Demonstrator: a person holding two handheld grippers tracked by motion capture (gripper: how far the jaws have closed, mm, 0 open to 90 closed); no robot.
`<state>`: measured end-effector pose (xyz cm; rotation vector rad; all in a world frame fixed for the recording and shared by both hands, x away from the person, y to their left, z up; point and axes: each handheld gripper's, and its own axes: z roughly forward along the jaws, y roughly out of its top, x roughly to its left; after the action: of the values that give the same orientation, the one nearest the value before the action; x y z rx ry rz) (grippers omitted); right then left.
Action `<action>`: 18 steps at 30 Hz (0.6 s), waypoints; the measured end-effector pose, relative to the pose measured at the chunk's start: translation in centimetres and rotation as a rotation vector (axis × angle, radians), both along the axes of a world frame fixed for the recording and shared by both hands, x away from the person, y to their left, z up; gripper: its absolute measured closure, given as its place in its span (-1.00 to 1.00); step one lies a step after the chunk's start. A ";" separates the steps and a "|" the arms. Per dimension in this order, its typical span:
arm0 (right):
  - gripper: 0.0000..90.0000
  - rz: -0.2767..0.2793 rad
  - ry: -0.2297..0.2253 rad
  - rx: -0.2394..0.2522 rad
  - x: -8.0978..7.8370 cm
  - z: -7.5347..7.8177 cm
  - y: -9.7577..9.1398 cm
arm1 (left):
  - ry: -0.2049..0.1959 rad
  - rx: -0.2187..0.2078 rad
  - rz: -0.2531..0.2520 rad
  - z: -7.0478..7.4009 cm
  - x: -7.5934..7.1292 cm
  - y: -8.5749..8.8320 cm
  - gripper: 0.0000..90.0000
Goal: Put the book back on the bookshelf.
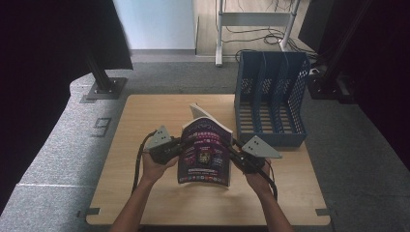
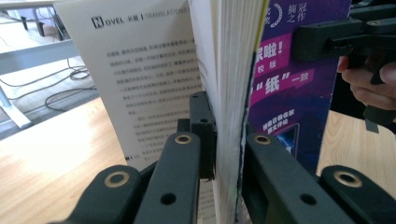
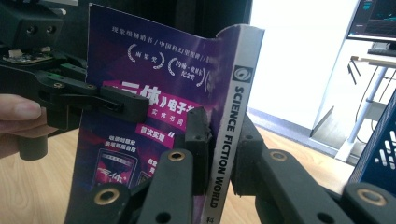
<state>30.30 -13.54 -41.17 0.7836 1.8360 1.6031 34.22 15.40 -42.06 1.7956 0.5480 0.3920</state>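
Held upright above the tabletop [image 1: 145,145], near its middle: a magazine [image 1: 205,152] with a purple cover, gripped from both sides.

Left first. Left gripper [image 1: 180,149] at the magazine's open page edge, fingers [image 2: 201,135] closed tight on the block of pages, one pad on an inner white page, the other on the purple cover. Readable on the white page in the left gripper view: "NOVEL", then "TRANSLATIONS", over small body text too fine to make out. On the cover beside it, large white Chinese characters on pink and purple bands, one set in quotation marks.

Then the middle. Cover facing the person in the high view, dark purple with pink banners and a picture panel low down; one white page fanned out behind the top edge.

Then the right. Right gripper [image 1: 236,151] clamped on the spine, fingers [image 3: 196,140] pressed against both sides of it. Printed down the white spine in the right gripper view: "SCIENCE FICTION WORLD" under a round logo. On the cover, three laurel-wreath award marks with Chinese text, and pink title banners.

Farther right and behind, on the tabletop's far corner: a blue file rack [image 1: 270,96], well apart from the magazine.
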 end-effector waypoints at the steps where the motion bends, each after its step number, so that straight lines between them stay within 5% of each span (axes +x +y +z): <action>1: 0.77 0.002 0.000 -0.002 -0.1 -0.2 -0.1 | 0.006 0.004 -0.002 -0.3 -0.1 0.0 0.92; 10: 0.80 0.043 -0.008 0.012 -1.5 -1.1 -0.9 | 0.000 -0.010 -0.012 -0.9 -0.3 0.4 0.78; 18: 0.68 0.090 0.019 0.009 -1.4 -1.0 -0.9 | 0.017 -0.034 -0.053 -1.0 -0.4 0.6 0.93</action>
<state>28.95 -14.46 -42.20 0.7319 1.9030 1.6667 33.80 16.01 -43.08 1.7785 0.5152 0.3292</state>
